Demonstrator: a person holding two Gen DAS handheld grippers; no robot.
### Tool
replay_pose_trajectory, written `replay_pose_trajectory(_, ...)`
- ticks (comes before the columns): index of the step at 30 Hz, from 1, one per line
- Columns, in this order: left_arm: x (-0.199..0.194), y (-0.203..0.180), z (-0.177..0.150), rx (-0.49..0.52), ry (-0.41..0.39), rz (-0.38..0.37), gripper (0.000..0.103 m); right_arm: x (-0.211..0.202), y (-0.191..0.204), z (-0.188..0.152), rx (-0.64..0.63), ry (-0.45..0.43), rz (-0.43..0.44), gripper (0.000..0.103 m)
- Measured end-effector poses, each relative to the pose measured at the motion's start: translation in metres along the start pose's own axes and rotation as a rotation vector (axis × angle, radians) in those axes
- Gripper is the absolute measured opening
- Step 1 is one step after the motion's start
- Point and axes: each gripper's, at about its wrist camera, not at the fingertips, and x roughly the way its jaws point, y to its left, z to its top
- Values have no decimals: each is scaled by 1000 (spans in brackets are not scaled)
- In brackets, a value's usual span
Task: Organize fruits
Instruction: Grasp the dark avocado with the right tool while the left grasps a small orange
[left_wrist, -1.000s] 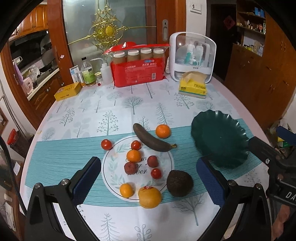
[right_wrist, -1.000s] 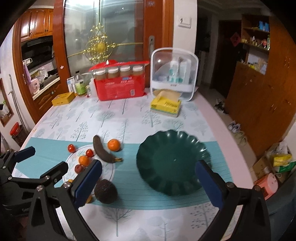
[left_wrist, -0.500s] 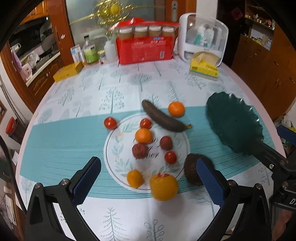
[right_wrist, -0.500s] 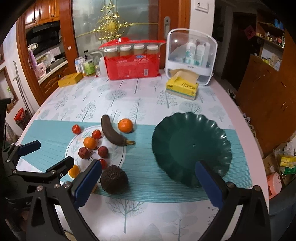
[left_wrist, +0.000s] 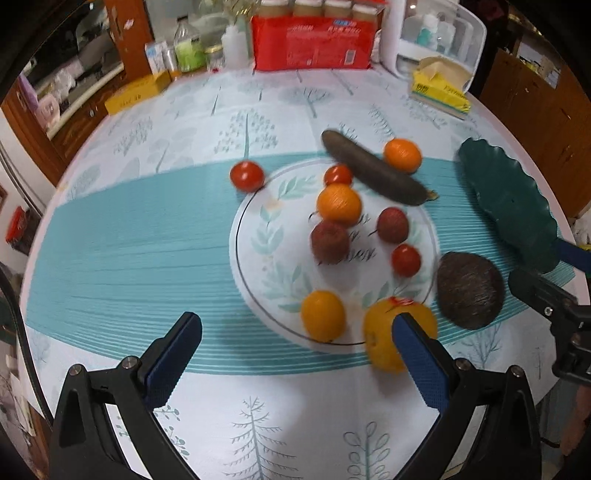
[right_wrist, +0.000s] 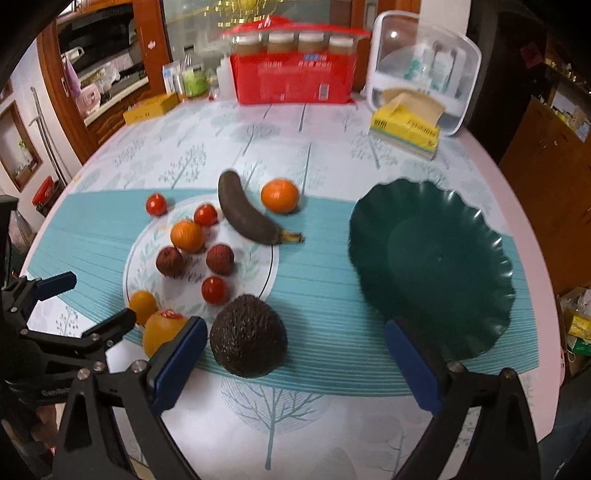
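Round dining table under a tree-print cloth held the fruit. A white plate (left_wrist: 258, 266) carried small oranges, tomatoes and dark red fruits; a blackened banana (right_wrist: 243, 214) lay across its far rim, an avocado (right_wrist: 248, 336) just beside its near edge. The left gripper (left_wrist: 295, 354) hung wide apart above the near rim, likely lining up on a small orange (left_wrist: 322, 314). The right gripper (right_wrist: 295, 354), also apart and holding nothing, hovered between the avocado and an empty green dish (right_wrist: 436, 266), probably the destination.
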Motion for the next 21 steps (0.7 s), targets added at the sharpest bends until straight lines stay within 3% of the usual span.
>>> replay_pose_trajectory(5, 22, 20, -1, -73, 65, -80, 102, 24, 4, -3, 1, 63, 37, 89)
replay_pose_trajectory(9, 32, 21, -2, -77, 74, -103, 98, 35, 8, -3, -4, 85, 75, 86)
replay_pose_trajectory(21, 47, 11, 3, -41, 92, -156, 59, 60, 18, -6, -11, 159, 172, 64)
